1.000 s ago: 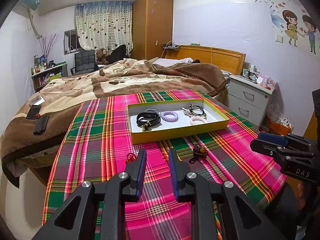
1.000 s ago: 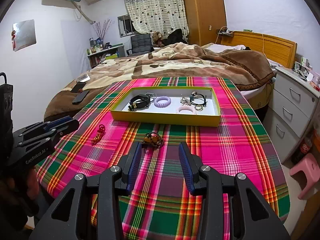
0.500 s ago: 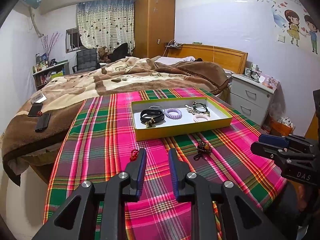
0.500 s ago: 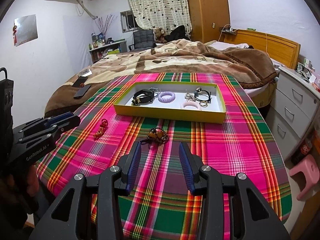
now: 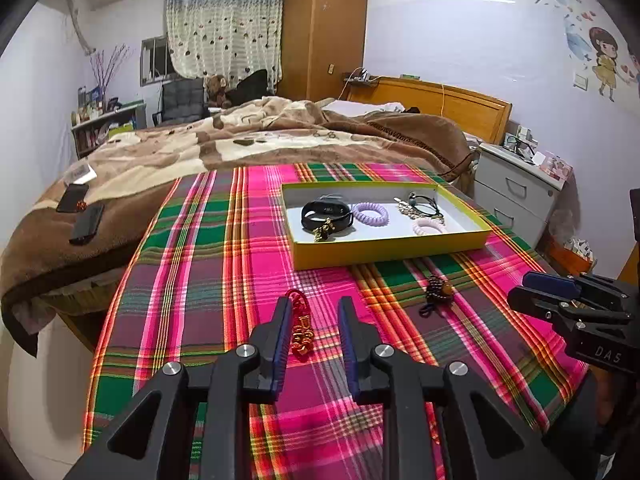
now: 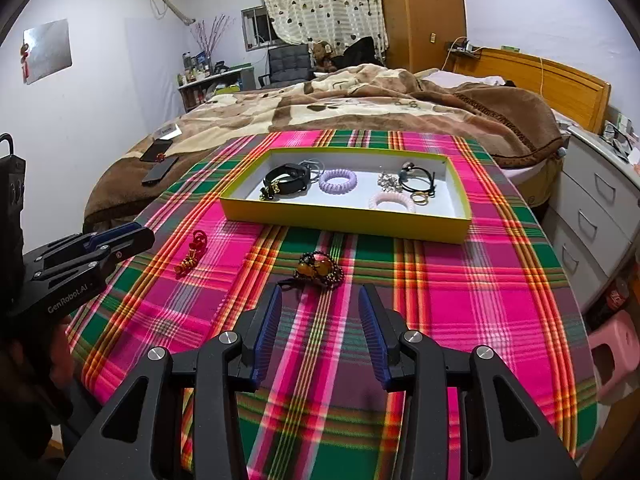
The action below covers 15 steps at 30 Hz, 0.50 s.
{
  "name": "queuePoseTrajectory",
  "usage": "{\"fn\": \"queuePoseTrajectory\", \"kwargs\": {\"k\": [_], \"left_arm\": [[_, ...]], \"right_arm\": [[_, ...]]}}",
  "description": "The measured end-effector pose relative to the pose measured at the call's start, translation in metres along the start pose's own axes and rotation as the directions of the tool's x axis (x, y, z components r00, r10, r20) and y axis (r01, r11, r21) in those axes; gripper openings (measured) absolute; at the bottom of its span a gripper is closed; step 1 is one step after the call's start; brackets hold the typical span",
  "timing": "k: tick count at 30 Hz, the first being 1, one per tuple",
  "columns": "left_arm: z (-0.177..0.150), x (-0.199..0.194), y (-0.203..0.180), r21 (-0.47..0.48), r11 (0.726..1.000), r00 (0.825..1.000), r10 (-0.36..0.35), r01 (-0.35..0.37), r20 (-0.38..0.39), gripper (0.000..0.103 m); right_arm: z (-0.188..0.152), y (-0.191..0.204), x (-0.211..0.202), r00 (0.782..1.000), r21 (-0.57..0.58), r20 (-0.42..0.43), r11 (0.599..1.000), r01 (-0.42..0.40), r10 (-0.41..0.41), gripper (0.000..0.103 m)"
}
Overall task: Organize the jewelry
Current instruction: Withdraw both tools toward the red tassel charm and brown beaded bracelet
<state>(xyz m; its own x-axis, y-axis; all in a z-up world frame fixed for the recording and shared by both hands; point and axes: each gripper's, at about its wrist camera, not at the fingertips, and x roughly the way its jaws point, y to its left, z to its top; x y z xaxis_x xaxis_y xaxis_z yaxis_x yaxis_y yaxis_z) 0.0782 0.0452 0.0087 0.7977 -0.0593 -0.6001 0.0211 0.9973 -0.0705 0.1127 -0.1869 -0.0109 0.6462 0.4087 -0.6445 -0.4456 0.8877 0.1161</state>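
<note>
Jewelry tray (image 6: pixel 344 222) holds hair ties and a black band (image 6: pixel 286 178); both jaws open, empty.

A brown blanket (image 5: pixel 208 152) covers the bed, two dark phones (image 5: pixel 86 218) lying on it near a wooden wardrobe (image 5: pixel 324 32).

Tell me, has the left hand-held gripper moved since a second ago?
Yes. The left hand-held gripper has advanced toward the yellow tray; its open jaws, just widening, now frame the red charm.

Right claw (image 6: pixel 320 332) gapes just short of the beaded bracelet (image 6: pixel 320 268).
</note>
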Motion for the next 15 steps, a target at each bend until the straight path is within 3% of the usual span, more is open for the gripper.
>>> {"fn": "queuePoseTrajectory", "kwargs": {"k": [4,15], "left_arm": [[0.000,0.012,0.008,-0.016,1.000,1.000,-0.011,0.011,-0.027,0.029],[0.002,0.057,0.015,-0.042,0.999,0.989,-0.021,0.015,-0.148,0.030]], "right_arm": [[0.003,0.001,0.015,1.000,-0.005,-0.023,1.000,-0.002,0.002,0.041],[0.009,-0.001,0.057,0.995,0.040,-0.095,0.999,-0.011,0.015,0.041]]}}
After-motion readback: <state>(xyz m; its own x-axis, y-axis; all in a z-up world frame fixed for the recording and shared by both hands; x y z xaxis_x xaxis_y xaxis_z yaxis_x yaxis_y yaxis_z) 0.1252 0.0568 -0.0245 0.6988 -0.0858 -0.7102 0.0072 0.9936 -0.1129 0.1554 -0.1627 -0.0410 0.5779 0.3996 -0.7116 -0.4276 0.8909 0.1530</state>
